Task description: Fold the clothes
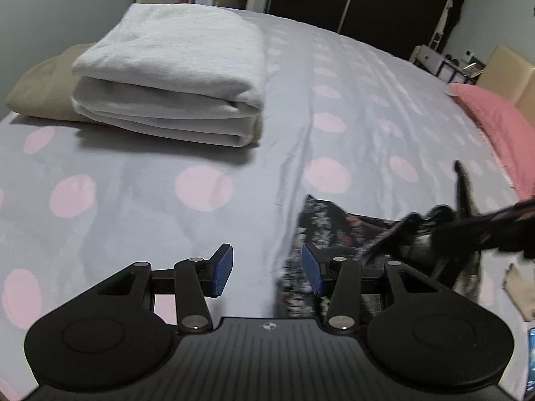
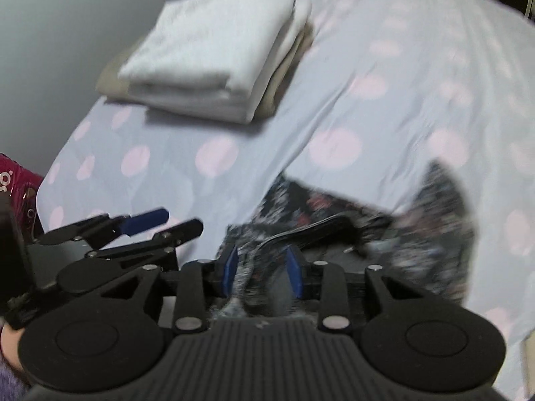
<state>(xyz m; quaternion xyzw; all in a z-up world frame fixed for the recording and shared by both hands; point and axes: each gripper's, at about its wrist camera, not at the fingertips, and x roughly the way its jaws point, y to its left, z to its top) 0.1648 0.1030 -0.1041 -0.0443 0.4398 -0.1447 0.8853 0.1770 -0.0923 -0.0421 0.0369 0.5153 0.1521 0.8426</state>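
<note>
Dark floral garment [image 2: 431, 234] is seen crumpled on the bed [image 1: 200, 200], at the near edge, well apart from the folded stack. Fabric: black/dark grey ground with a small whitish and reddish flower print; edges blurred in the right wrist view. One corner is raised toward the upper right in that view, and a black strap or cord [image 2: 321, 225] is laid across the middle of the cloth.

Left gripper [image 1: 267, 272]: jaws released, blue pads [image 1: 222, 269] set apart, nothing between them; its right pad sits over the left edge of the garment, contact cannot be told.

Right gripper [image 2: 261, 269]: jaws parted, garment fabric seen between the blue pads, but no clamping can be made out there; frame blurred.

Folded white towel [image 1: 174, 77] is stacked on a folded beige cloth [image 1: 40, 90] at the far left of the bed. Bedsheet is light grey with pink dots. Pink pillow [image 1: 498, 127] at far right.
</note>
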